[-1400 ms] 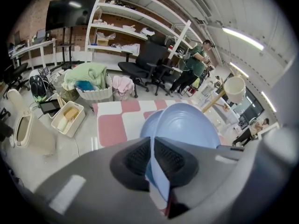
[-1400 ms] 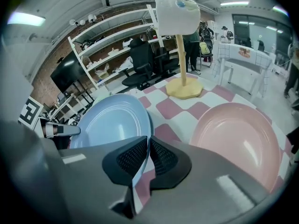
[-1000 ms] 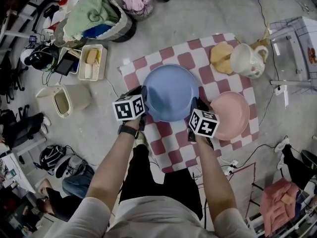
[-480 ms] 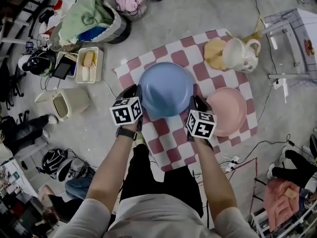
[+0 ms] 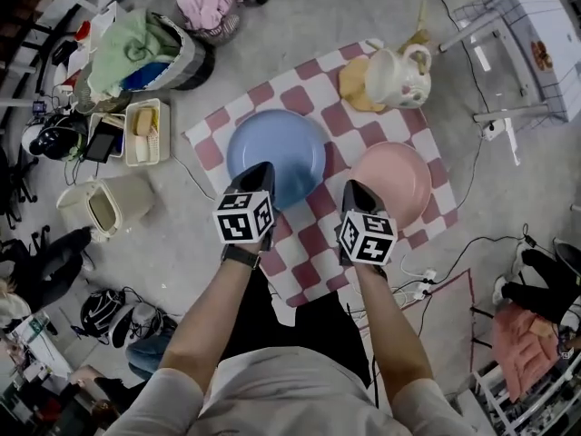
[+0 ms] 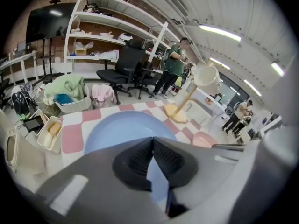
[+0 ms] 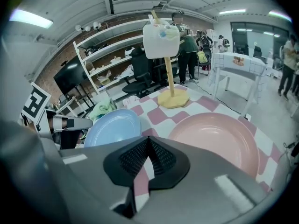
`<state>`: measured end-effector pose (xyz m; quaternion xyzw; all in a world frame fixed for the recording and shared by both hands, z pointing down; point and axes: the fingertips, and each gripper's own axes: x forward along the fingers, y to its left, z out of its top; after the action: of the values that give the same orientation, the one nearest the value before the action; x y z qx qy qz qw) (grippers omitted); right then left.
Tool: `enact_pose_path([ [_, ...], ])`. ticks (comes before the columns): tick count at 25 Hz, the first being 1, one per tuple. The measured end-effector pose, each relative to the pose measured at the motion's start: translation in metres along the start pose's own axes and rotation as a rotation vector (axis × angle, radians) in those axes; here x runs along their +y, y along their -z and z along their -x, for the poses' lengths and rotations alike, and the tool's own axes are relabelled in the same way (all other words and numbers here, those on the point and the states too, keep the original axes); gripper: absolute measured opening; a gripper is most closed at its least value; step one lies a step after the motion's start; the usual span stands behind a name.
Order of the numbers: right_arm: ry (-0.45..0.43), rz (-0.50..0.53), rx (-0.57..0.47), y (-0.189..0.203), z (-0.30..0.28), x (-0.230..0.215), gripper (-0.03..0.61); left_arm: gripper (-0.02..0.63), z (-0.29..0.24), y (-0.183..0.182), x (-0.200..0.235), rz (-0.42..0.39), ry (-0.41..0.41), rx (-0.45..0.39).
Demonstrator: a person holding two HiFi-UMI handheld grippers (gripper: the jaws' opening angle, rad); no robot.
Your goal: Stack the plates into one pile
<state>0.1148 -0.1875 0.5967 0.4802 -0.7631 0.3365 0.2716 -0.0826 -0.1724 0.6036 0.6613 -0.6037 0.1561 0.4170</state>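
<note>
A blue plate (image 5: 277, 148) lies on a pink-and-white checked cloth (image 5: 309, 234), and a pink plate (image 5: 392, 182) rests to its right, apart from it. My left gripper (image 5: 263, 167) hovers over the blue plate's near edge, shut with nothing in it. My right gripper (image 5: 349, 187) is over the cloth between the two plates; its jaws are closing, tips together and empty. In the left gripper view the blue plate (image 6: 117, 127) fills the space beyond the shut gripper (image 6: 152, 140). The right gripper view shows the pink plate (image 7: 219, 139) and the blue plate (image 7: 114, 127) past the gripper (image 7: 149, 140).
A white mug on a yellow stand (image 5: 397, 75) sits at the cloth's far right corner. On the floor to the left are a laundry basket (image 5: 145, 48), a small tray (image 5: 143, 130) and a beige bin (image 5: 109, 203). A white table (image 5: 522, 34) stands at the far right, and cables (image 5: 413, 284) lie near the cloth.
Both grippers have drawn back toward me and risen from the two sides of the blue plate. The plate stays flat on the cloth. The right jaws have come together.
</note>
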Motion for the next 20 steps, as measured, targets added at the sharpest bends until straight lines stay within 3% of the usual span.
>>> enact_pose_path([
  [10,0.076,-0.119,-0.014,0.039,0.048,-0.056,0.009,0.006,-0.022,0.046,-0.097,-0.101,0.162,0.098],
  [20,0.182,-0.233,-0.021,0.076,0.075,-0.113,0.009,0.006,-0.046,0.092,-0.147,-0.129,0.225,0.208],
])
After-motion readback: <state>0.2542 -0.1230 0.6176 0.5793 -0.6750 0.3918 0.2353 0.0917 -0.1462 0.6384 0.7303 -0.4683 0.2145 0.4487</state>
